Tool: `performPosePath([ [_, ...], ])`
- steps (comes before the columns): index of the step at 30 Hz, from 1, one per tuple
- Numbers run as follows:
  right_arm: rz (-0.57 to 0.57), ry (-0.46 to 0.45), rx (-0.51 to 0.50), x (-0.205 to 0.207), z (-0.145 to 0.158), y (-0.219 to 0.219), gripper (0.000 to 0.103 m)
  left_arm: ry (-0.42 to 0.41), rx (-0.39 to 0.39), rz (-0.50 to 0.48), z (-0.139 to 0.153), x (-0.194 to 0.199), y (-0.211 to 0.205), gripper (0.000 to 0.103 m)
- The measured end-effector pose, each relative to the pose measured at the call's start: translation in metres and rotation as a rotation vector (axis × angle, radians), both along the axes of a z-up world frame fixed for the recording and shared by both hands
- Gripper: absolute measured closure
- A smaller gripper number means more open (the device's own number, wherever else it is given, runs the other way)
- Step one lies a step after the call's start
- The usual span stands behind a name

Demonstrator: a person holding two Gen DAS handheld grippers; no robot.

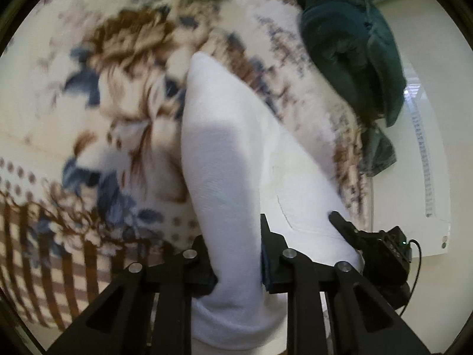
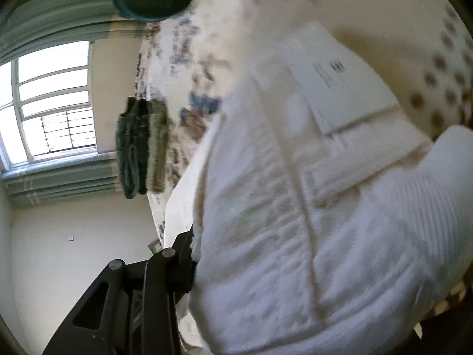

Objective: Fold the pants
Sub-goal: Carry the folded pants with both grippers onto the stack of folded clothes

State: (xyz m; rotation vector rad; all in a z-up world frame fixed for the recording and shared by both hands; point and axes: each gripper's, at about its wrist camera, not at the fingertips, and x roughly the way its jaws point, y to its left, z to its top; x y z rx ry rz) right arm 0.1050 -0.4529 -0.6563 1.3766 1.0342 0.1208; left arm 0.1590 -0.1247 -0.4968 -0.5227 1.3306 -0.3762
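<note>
A floral blanket (image 1: 124, 94) covered the bed. A dark green garment (image 1: 351, 50) lay heaped near its far edge, and folded green cloth (image 2: 142, 145) (blurred) hung over its side toward the window (image 2: 53, 103).

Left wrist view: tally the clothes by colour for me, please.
White: 1, the pants
Dark teal: 1, a bunched garment
Faded grey-blue: 1, a hanging garment at the edge of the floral blanket
Total: 3
</note>
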Motion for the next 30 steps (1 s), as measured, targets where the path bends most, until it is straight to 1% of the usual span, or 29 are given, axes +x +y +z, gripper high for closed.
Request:
performPosePath([
  [1, 0.003, -0.01, 0.0, 0.001, 0.011, -0.004, 0.062, -0.016, 0.005, -0.009, 0.017, 0.004, -0.002, 0.084],
  [3, 0.018, -0.037, -0.012, 0.011, 0.036, -0.008, 0.062, -0.039, 0.014, -0.015, 0.039, 0.01, -0.002, 0.084],
  [4, 0.025, -0.049, -0.017, 0.019, 0.048, -0.008, 0.062, -0.059, 0.022, -0.021, 0.054, 0.016, -0.002, 0.084],
  [5, 0.032, -0.057, -0.019, 0.019, 0.057, -0.008, 0.062, -0.069, 0.024, -0.02, 0.063, 0.022, -0.001, 0.084],
  [7, 0.051, -0.086, -0.032, 0.041, 0.084, -0.004, 0.062, -0.097, 0.019, -0.01, 0.087, 0.038, 0.005, 0.084],
  [9, 0.067, -0.115, -0.05, 0.065, 0.109, 0.003, 0.062, -0.117, 0.011, 0.003, 0.102, 0.053, 0.011, 0.084],
  [11, 0.079, -0.151, -0.078, 0.098, 0.137, 0.013, 0.062, -0.136, -0.011, 0.025, 0.118, 0.078, 0.021, 0.084],
  [12, 0.082, -0.166, -0.085, 0.11, 0.147, 0.017, 0.062, -0.144, -0.019, 0.036, 0.124, 0.093, 0.027, 0.084],
  [13, 0.085, -0.183, -0.094, 0.129, 0.158, 0.025, 0.062, -0.155, -0.024, 0.045, 0.131, 0.109, 0.035, 0.084],
  [15, 0.088, -0.203, -0.1, 0.164, 0.173, 0.041, 0.062, -0.169, -0.035, 0.062, 0.14, 0.137, 0.05, 0.084],
  [17, 0.095, -0.223, -0.105, 0.202, 0.187, 0.06, 0.062, -0.192, -0.047, 0.08, 0.151, 0.176, 0.073, 0.084],
  [18, 0.102, -0.237, -0.106, 0.231, 0.196, 0.075, 0.062, -0.2, -0.05, 0.088, 0.155, 0.194, 0.084, 0.084],
  [19, 0.107, -0.248, -0.105, 0.256, 0.2, 0.087, 0.062, -0.214, -0.052, 0.102, 0.16, 0.221, 0.1, 0.084],
  [20, 0.112, -0.256, -0.104, 0.276, 0.203, 0.098, 0.062, -0.225, -0.048, 0.109, 0.164, 0.238, 0.111, 0.084],
  [21, 0.118, -0.268, -0.097, 0.307, 0.206, 0.114, 0.062, -0.242, -0.041, 0.119, 0.168, 0.262, 0.125, 0.084],
  [22, 0.122, -0.277, -0.092, 0.329, 0.208, 0.126, 0.062, -0.253, -0.038, 0.124, 0.17, 0.278, 0.135, 0.084],
  [25, 0.142, -0.314, -0.085, 0.409, 0.208, 0.171, 0.062, -0.287, -0.025, 0.15, 0.172, 0.344, 0.177, 0.084],
  [28, 0.161, -0.332, -0.087, 0.475, 0.199, 0.212, 0.062, -0.3, -0.016, 0.177, 0.159, 0.406, 0.218, 0.084],
  [30, 0.177, -0.333, -0.102, 0.513, 0.185, 0.24, 0.062, -0.294, -0.002, 0.18, 0.145, 0.429, 0.236, 0.084],
])
